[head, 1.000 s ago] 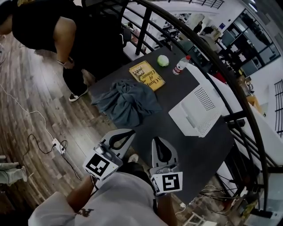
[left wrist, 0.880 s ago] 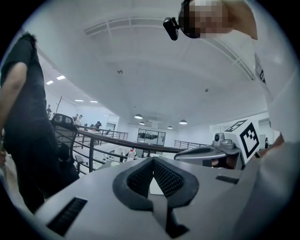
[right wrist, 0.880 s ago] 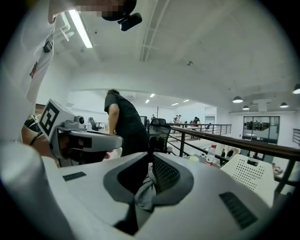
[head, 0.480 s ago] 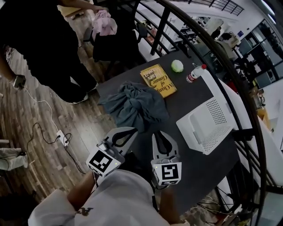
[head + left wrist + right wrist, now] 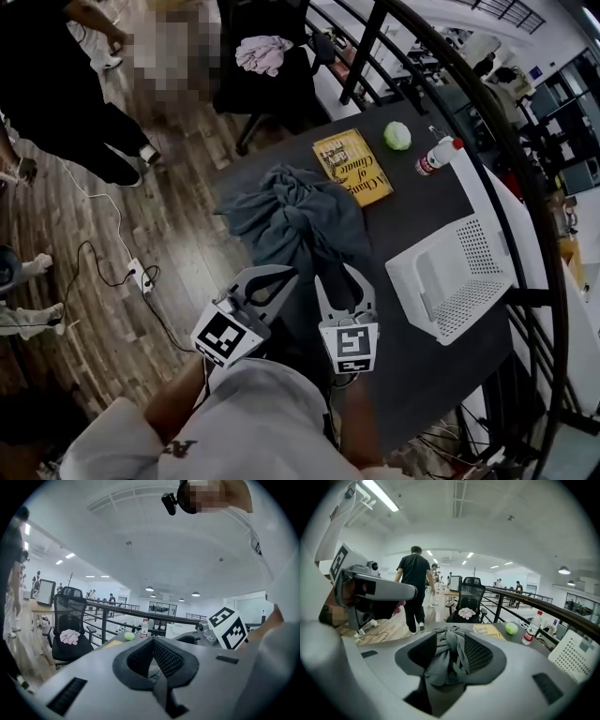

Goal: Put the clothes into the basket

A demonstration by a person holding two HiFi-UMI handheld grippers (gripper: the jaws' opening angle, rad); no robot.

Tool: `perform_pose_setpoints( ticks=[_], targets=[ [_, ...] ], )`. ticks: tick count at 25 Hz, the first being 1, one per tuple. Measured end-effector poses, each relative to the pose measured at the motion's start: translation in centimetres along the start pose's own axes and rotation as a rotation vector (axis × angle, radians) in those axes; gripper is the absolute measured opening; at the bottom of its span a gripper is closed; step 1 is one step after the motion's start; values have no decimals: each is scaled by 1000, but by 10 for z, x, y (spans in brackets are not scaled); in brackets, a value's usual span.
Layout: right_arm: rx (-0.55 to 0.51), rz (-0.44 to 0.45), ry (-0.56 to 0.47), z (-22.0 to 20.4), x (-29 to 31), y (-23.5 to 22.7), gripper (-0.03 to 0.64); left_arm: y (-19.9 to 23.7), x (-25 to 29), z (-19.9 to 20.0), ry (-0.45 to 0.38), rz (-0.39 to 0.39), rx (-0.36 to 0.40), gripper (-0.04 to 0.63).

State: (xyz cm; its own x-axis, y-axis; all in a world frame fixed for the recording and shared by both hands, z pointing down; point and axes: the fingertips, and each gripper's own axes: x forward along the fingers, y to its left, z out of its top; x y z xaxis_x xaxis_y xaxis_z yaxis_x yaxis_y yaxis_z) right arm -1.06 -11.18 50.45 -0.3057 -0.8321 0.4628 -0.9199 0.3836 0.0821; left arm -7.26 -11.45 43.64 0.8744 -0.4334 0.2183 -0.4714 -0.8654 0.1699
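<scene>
A crumpled grey-blue cloth (image 5: 291, 211) lies on the dark table (image 5: 412, 366), left of the white perforated basket (image 5: 469, 246). My right gripper (image 5: 342, 268) sits at the cloth's near edge. Its jaws have just been opening and now stand apart, with a fold of the cloth (image 5: 449, 660) showing between them and no pad pressing on it. Beside it on the left, my left gripper (image 5: 289, 273) is shut and empty, just short of the cloth. In the left gripper view, the left gripper (image 5: 153, 640) points over the table. The basket (image 5: 576, 656) is empty.
A yellow book (image 5: 352, 167), a green ball (image 5: 397, 136) and a water bottle (image 5: 437, 157) lie at the table's far end. A black railing (image 5: 487, 122) runs behind. An office chair holding a pink cloth (image 5: 264, 52), a standing person (image 5: 56, 84) and floor cables (image 5: 141, 277) are at the left.
Both grippers have come forward and down to the cloth's near edge. The right jaws, shut before, now stand apart round a fold of cloth. The left jaws stay shut.
</scene>
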Motion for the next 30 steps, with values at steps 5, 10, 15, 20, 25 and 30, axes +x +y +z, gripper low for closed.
perform_pose_setpoints(
  ticks=[5,10,15,20,25,30],
  targets=[
    [-30,40,59,-19,32,-5,229,9,9,-13,28,15,-17,5],
    [-48,75,116,-39,60,-7,285,16,12,-22,40,27,-33,5],
    [-43,89,165,-58,76,-7,320,20,19,-29,45,34,-52,5],
    [-57,111,231,-77,93,-11,342,22,28,-32,51,37,-62,5],
    [-50,117,254,-90,103,-15,351,26,34,-43,72,41,-70,5],
    [-48,142,281,-105,114,-15,372,29,42,-49,86,44,-83,5]
  ],
)
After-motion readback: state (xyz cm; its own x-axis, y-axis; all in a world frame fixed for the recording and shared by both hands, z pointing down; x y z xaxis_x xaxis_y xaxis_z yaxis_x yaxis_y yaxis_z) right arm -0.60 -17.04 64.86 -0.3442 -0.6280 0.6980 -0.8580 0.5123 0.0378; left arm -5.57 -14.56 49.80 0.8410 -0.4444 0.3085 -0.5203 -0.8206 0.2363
